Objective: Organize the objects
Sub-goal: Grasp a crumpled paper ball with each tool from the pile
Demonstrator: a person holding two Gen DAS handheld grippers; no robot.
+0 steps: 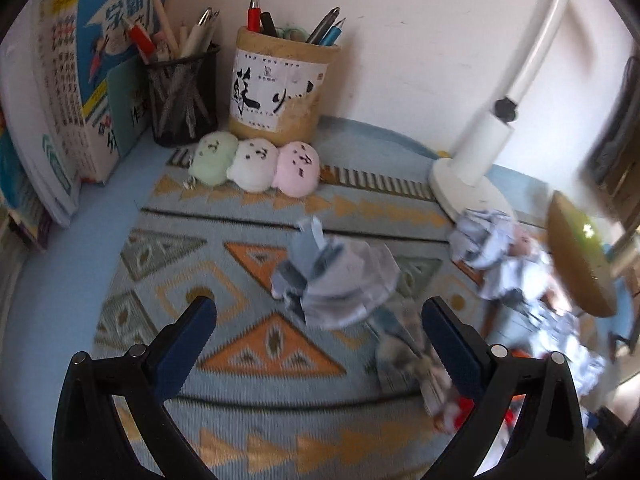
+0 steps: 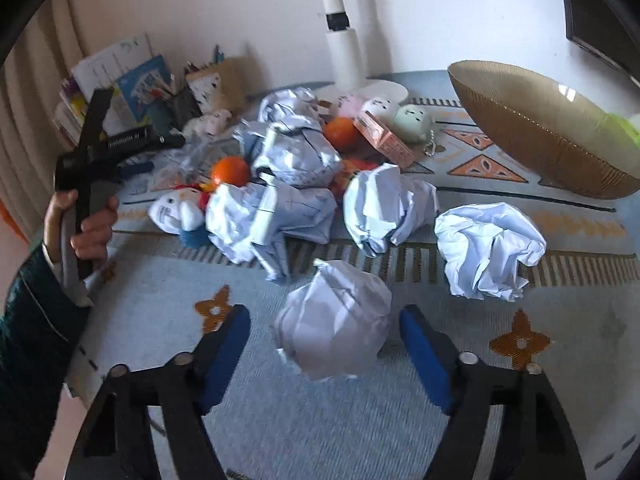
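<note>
**Paper balls: both grippers closing in, nothing gripped yet**

Paper ball [image 2: 334,320] sitting on the mat [image 2: 320,420], near edge, between the spread fingers of the right gripper [image 2: 325,346]. Not touching either pad; blue fingers [image 2: 424,354] standing wide apart. Left gripper [image 1: 319,336] likewise gaping over another ball [image 1: 336,280], blurred, appearing to float just past the fingertips; contact impossible to tell.

Doing it well, as a judgement: centring the ball between pads before squeezing, closing gently, going for the bulk rather than a loose flap. Avoiding dragging neighbours.

More balls heaped mid-mat [image 2: 292,152], mixed with oranges [image 2: 230,170], a pink box [image 2: 384,138] and small plush toys [image 2: 412,122].

Materials: paper crumpled, white, sharp creases, light, springy, likely compressing unevenly. Mat woven, flat, blue with orange triangles, slightly grippy. Bowl [image 2: 540,140] ribbed, tan, wide and shallow, tilted on its side at right. Lamp [image 2: 346,52] smooth white plastic, round base. Oranges round, dimpled, prone to rolling.
</note>
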